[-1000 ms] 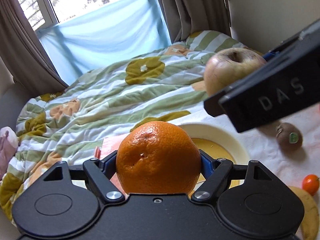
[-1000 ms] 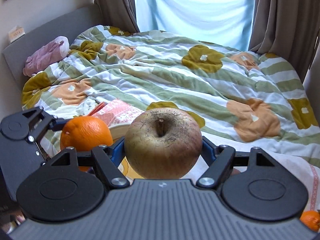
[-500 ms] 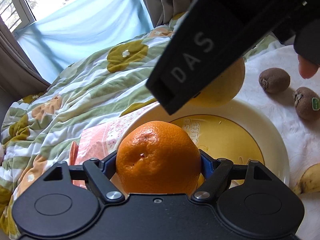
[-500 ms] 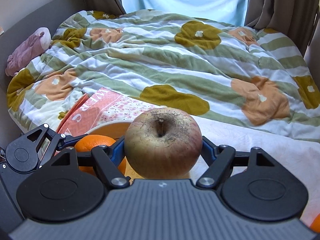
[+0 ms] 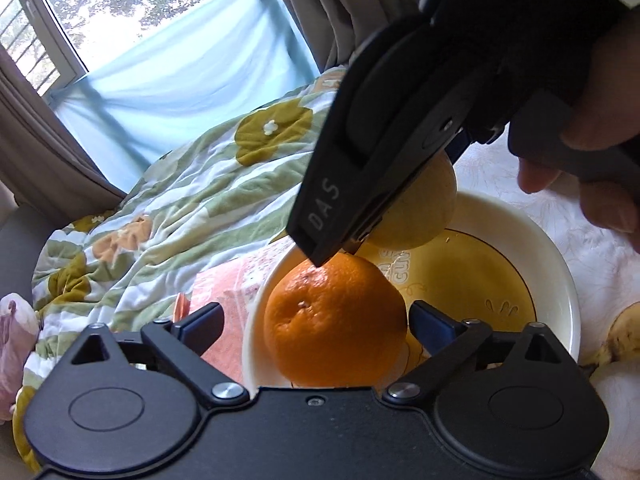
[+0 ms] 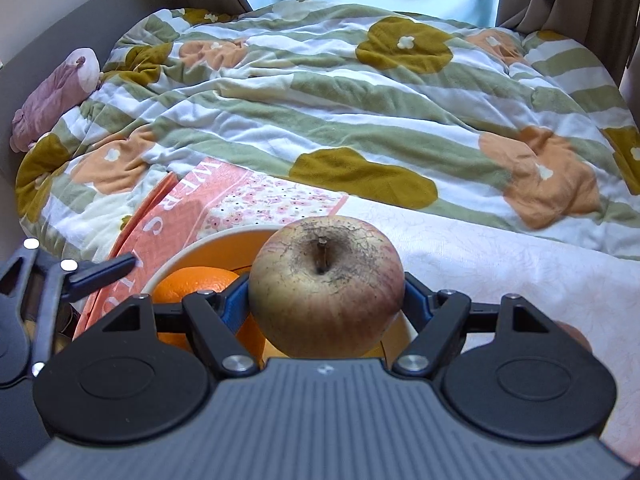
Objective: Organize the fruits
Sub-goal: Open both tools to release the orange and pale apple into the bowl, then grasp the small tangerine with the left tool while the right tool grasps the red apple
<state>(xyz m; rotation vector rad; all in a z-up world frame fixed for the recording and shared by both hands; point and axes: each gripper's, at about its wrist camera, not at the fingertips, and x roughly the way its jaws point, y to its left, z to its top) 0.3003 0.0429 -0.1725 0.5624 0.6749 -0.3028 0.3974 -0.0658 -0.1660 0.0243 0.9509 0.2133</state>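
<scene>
The orange [image 5: 335,320] sits in the plate [image 5: 560,272], at its near-left edge, between the blue pads of the left gripper [image 5: 316,322], whose jaws stand spread with a clear gap on each side of the fruit, so nothing is pinching it; my reading is that it has been set down and the plate now carries its weight. The apple [image 6: 326,286] is clamped stem-up in the right gripper [image 6: 326,300], pads pressed against both flanks, and it hangs over the same plate, just behind and to the right of the orange in the left wrist view. Whether its underside already touches the plate cannot be told, since the gripper body hides the contact.

Both fruits seem to be brought to one dish because that is the collecting place for the task (the yellow centre with its printed lettering is mostly bare). The right gripper crosses above the left one, its black side nearly over the orange, so a careless release could let the apple roll against it.

Further out, a banana [image 5: 616,332] lies just beside the plate's right rim on the white cloth [image 6: 500,264]. A pink box [image 6: 224,200] lies by the plate's far side, and the striped floral quilt [image 6: 340,112] covers the bed beyond.
</scene>
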